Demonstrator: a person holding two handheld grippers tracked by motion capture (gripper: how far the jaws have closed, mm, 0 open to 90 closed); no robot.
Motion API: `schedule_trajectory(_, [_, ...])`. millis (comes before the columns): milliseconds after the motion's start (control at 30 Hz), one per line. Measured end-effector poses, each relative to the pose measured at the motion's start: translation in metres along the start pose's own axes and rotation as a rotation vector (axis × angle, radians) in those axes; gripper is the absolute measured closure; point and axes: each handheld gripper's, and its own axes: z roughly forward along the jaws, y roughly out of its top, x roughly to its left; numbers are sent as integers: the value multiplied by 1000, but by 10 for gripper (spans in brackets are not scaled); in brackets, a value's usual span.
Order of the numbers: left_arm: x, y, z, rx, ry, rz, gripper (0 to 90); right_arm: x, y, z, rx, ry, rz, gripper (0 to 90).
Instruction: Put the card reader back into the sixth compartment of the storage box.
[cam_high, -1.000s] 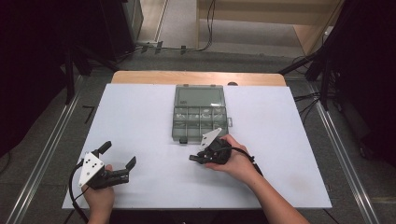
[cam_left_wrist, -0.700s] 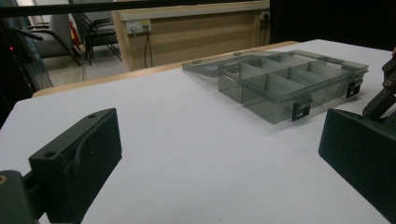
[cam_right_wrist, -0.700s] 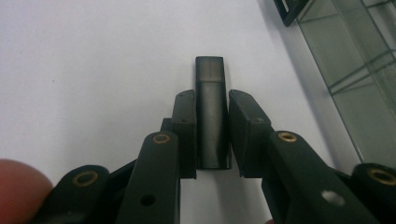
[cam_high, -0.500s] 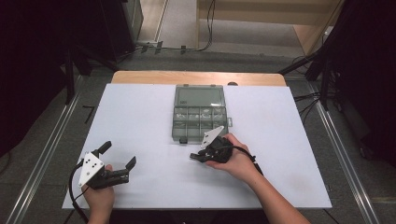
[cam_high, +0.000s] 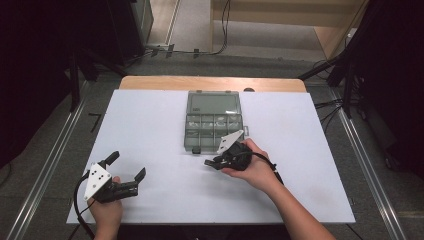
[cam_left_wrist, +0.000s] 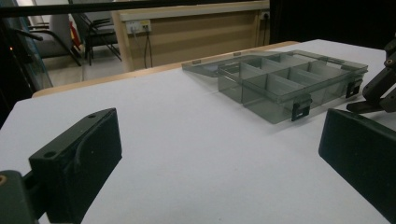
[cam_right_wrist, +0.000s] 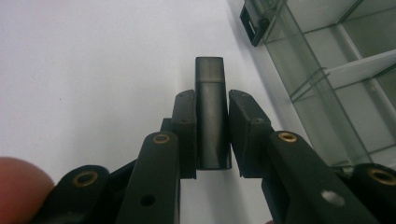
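White covers the tabletop (cam_high: 165, 125), and a smoky transparent compartment box (cam_high: 213, 120) lies open near its far middle, with the lid folded flat behind it. The right gripper (cam_high: 216, 162) rests just in front of the box's near right corner, held by the right hand (cam_high: 252, 167). In the right gripper view its jaws are narrow and pinch a small dark rectangular block (cam_right_wrist: 212, 116), which sticks out beyond them over the white surface; what the block is, I cannot tell. The left gripper (cam_high: 127, 172) sits at the near left of the tabletop, well apart from the box. Its jaws are wide, with nothing between them.
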Motion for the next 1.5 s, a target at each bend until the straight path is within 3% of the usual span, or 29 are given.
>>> schedule_trajectory(1500, [0,0,0,-3,-2,-6,0,-13,25,-22,-16,-20,-8,711])
